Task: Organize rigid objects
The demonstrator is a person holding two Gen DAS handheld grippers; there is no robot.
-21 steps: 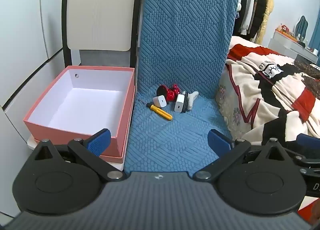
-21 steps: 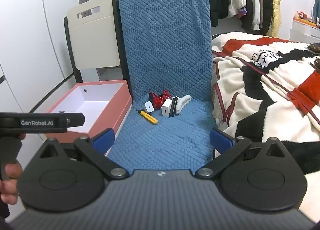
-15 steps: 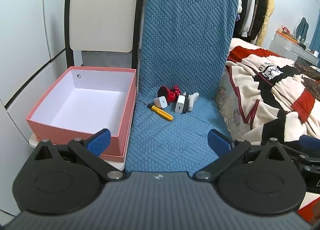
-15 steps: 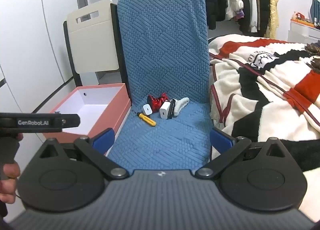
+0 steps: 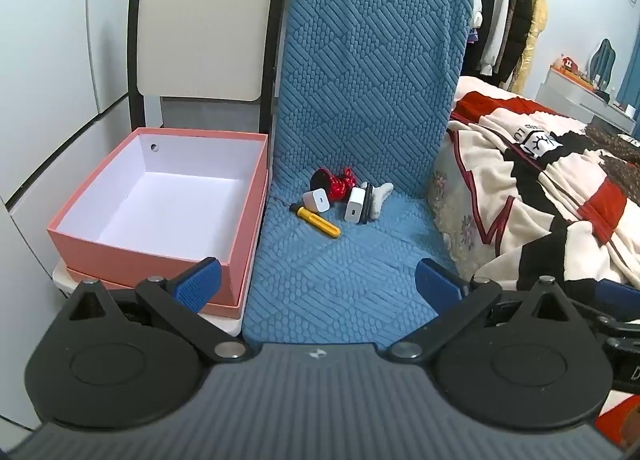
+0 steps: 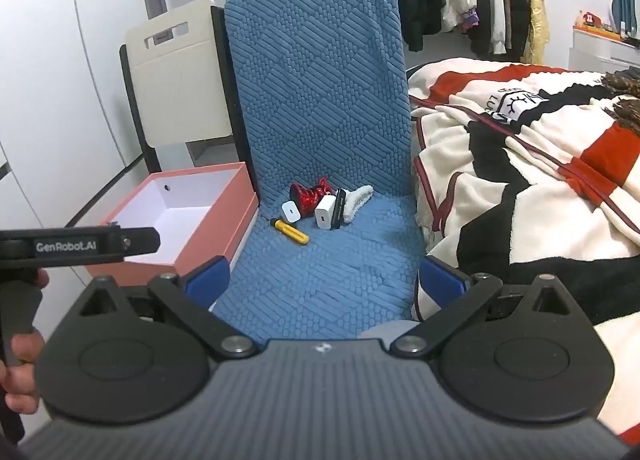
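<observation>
Both wrist views have pulled back slightly since 0.7 s ago: the objects sit smaller and higher in frame, and more of the chair back shows. No object has shifted.

Left gripper [image 5: 318, 284]: jaws spread wide, nothing between them, held low over the front edge of the blue quilted seat [image 5: 340, 268].

Right gripper [image 6: 324, 278]: jaws also spread wide and empty, aimed along the same seat. The left hand [image 6: 20, 348] on its handle shows at the left edge of the right wrist view.

Objects, all clustered at the rear of the seat near the backrest:
- yellow screwdriver [image 5: 318, 221], lying flat, nearest the grippers, tip pointing toward the box side.
- small white charger [image 5: 316, 200], just behind the screwdriver.
- red shiny object [image 5: 338, 185], behind the small charger, close to the backrest.
- larger white charger [image 5: 355, 205], upright, touching a black flat item [image 5: 366, 207] on its right.
- white fluffy clip [image 5: 379, 198], leaning against the black item.

Pink box [image 5: 132, 248]: open, white inside, on the cream chair [image 5: 200, 40] just left of the blue seat. Nothing visible in it.

Striped blanket [image 5: 540, 188] lies on the bed to the right.
</observation>
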